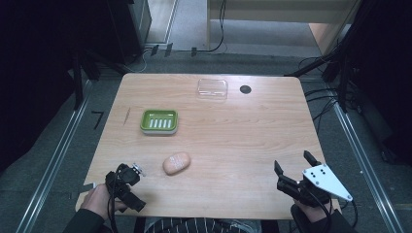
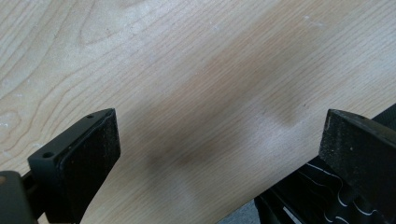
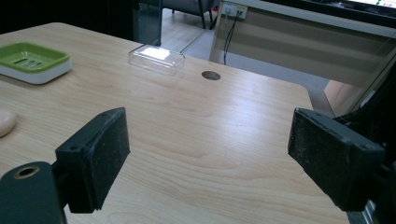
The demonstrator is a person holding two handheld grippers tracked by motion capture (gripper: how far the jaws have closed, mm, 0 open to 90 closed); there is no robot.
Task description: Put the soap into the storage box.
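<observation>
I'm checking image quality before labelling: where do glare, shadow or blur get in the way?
High view: dark surroundings, evenly lit table, clear lid faint. Left gripper view: soft shadows of the tongs on the wood, close pads slightly blurred. Right gripper view: glare on the clear lid; soap cut by the edge.

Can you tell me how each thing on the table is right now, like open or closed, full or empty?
Soap: lying loose on the table, not held.
Green soap dish: empty, right way up.
Clear lid: off the dish, lying apart at the far side.
Left gripper: open, holding nothing, pointing down at bare wood.
Right gripper: open, holding nothing.
</observation>
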